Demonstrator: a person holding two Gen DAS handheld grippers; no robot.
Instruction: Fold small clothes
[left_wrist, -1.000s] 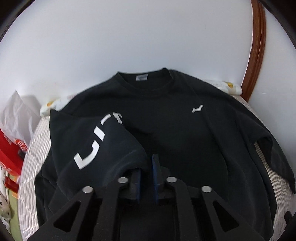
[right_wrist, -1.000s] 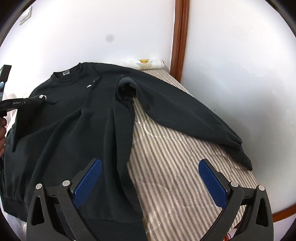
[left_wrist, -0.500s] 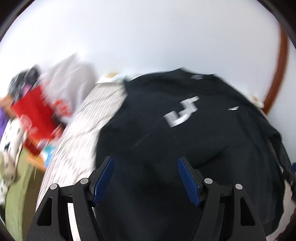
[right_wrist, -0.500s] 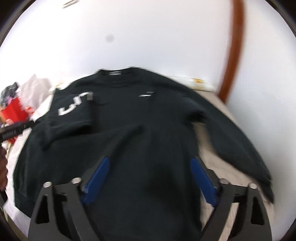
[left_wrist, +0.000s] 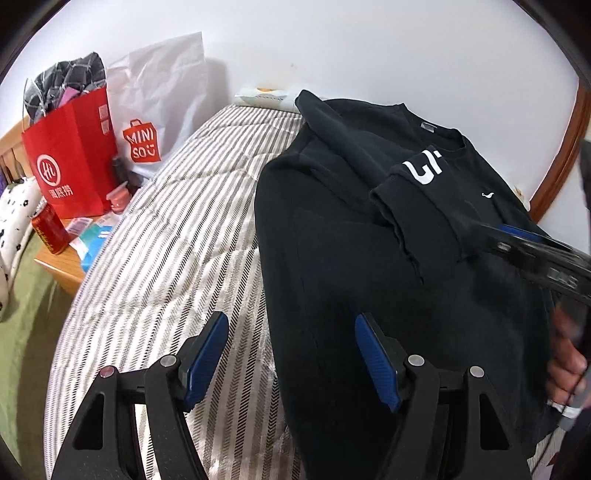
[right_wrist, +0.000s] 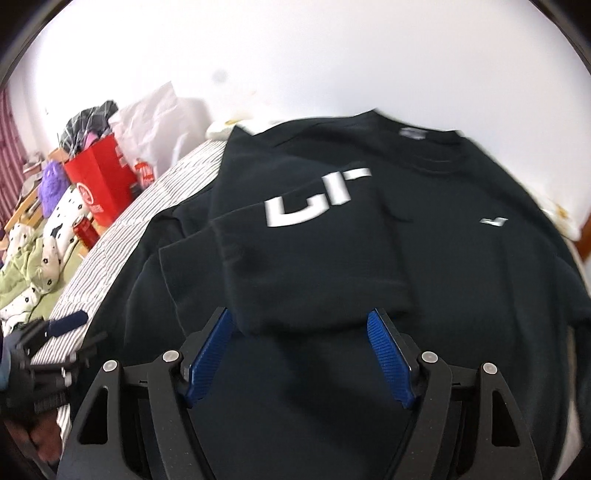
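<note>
A black sweatshirt (left_wrist: 369, 266) lies flat on a striped mattress (left_wrist: 177, 236), collar toward the wall. Its left sleeve (left_wrist: 417, 192), with white lettering, is folded across the chest. My left gripper (left_wrist: 291, 350) is open and empty, hovering over the sweatshirt's left side edge near the hem. My right gripper (right_wrist: 299, 347) is open and empty, just in front of the folded sleeve's cuff (right_wrist: 317, 295) on the sweatshirt (right_wrist: 461, 280). The right gripper also shows at the right edge of the left wrist view (left_wrist: 535, 251), and the left gripper low at the left of the right wrist view (right_wrist: 55, 343).
A red paper bag (left_wrist: 70, 158), a white Miniso bag (left_wrist: 155, 110), a red can (left_wrist: 50, 229) and small items stand on a wooden bedside stand (left_wrist: 62, 277) left of the mattress. A white wall is behind. Green floral bedding (right_wrist: 33, 251) lies at the left.
My left gripper let go of the lettered sleeve, opened and drew back to the left side. My right gripper swung left from the right sleeve to the folded sleeve's cuff.
</note>
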